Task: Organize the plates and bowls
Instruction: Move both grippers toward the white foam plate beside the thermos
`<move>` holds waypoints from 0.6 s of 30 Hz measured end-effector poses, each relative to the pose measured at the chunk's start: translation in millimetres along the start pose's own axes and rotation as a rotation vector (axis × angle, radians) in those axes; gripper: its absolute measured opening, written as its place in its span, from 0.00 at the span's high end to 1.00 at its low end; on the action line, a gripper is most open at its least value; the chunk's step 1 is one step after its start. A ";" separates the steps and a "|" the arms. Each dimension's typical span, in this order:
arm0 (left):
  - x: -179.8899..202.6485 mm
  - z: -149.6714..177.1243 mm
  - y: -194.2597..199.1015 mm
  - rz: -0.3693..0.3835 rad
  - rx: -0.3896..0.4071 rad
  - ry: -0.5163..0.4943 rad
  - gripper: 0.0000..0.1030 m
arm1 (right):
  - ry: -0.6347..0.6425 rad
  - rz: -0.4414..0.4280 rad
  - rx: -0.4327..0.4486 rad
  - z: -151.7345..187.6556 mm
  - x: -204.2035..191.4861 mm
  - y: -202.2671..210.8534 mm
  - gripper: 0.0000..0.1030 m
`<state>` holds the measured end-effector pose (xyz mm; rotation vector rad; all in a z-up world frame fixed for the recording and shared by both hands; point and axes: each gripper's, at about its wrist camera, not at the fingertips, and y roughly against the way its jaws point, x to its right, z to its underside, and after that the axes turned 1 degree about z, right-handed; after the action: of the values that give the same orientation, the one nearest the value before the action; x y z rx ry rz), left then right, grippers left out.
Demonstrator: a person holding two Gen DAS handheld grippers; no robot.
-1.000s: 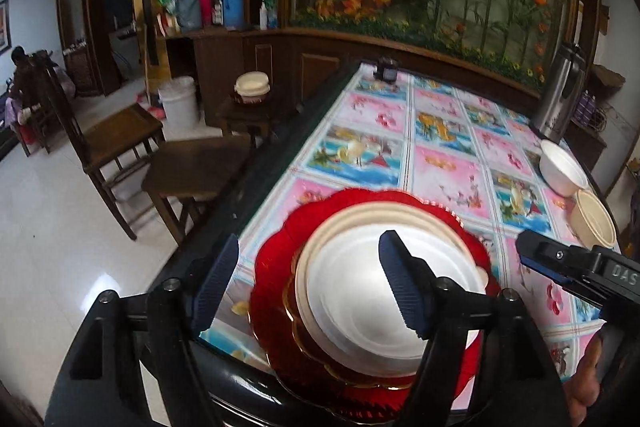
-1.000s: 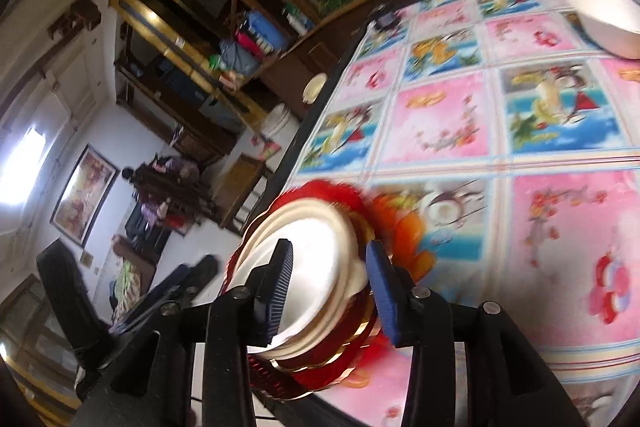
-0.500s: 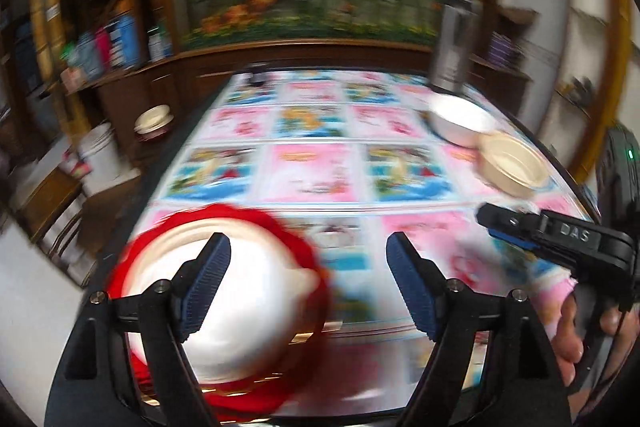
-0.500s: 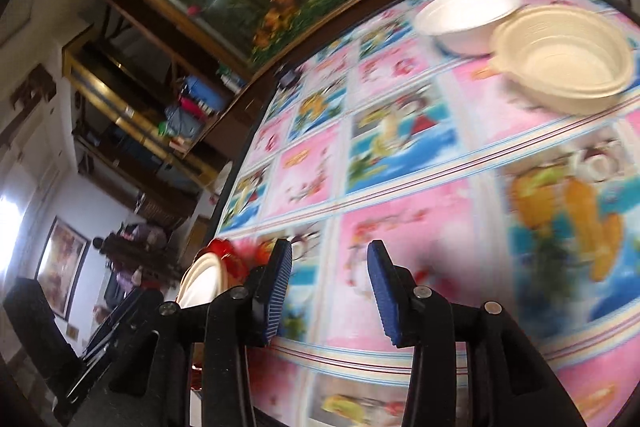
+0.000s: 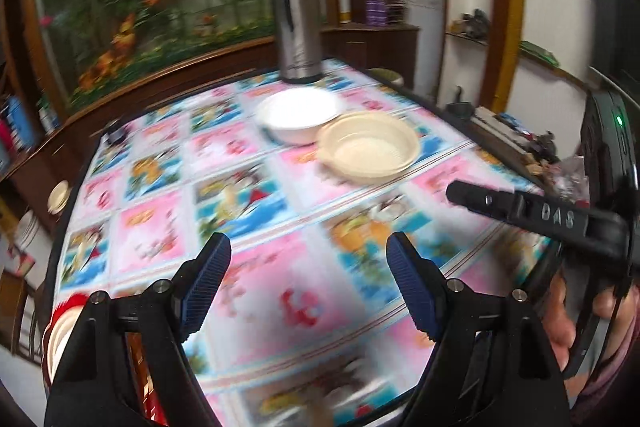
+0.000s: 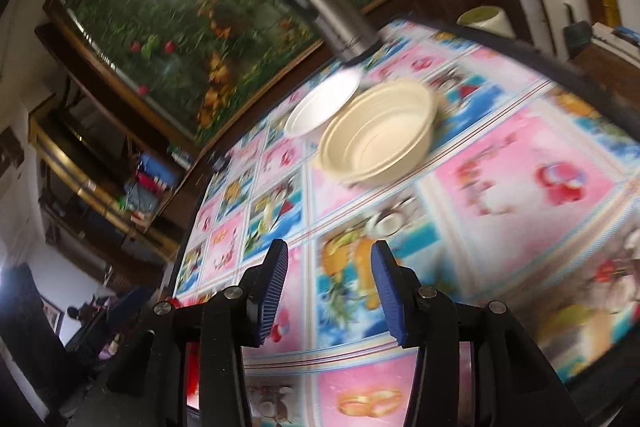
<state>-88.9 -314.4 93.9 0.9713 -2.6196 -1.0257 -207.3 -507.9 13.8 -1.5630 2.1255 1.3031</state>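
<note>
I see both bowls near the far end of the picture-printed tablecloth point(image 5: 256, 211): the round white bowl point(image 5: 298, 115) just before the steel vacuum flask point(image 5: 295, 27), the cream plastic bowl point(image 5: 368, 146) touching its near side. My left gripper point(image 5: 308, 279) stands wide with nothing between its pads. My right gripper point(image 6: 328, 287), lettered "DAS" in the left view, has just been opening and holds nothing. Stacked plates point(image 5: 60, 331) sit at the cloth's near left edge.

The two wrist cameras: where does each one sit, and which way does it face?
Left wrist: behind the open left gripper, facing across the table to the bowls; a hand and the other gripper show at right.
Right wrist: behind the open right gripper, tilted, facing the same way.
Shared: cream bowl, white bowl, flask.
</note>
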 end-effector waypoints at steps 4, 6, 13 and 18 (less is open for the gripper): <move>26.1 -27.1 2.2 0.082 0.012 -0.025 0.22 | -0.003 0.025 0.075 -9.7 10.7 35.0 0.55; 37.3 -41.7 5.5 0.129 0.016 -0.036 0.22 | 0.000 0.034 0.106 -15.4 13.2 49.4 0.54; 37.4 -98.0 26.6 0.130 0.076 -0.053 0.22 | 0.057 0.012 0.139 -61.0 -7.5 77.7 0.53; 5.4 -116.7 32.5 -0.005 0.110 -0.064 0.20 | 0.079 0.049 0.141 -80.6 -8.5 61.1 0.50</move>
<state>-66.8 -363.8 202.4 0.9836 -2.7531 -0.9378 -229.5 -558.5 99.0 -1.5374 2.2626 1.0958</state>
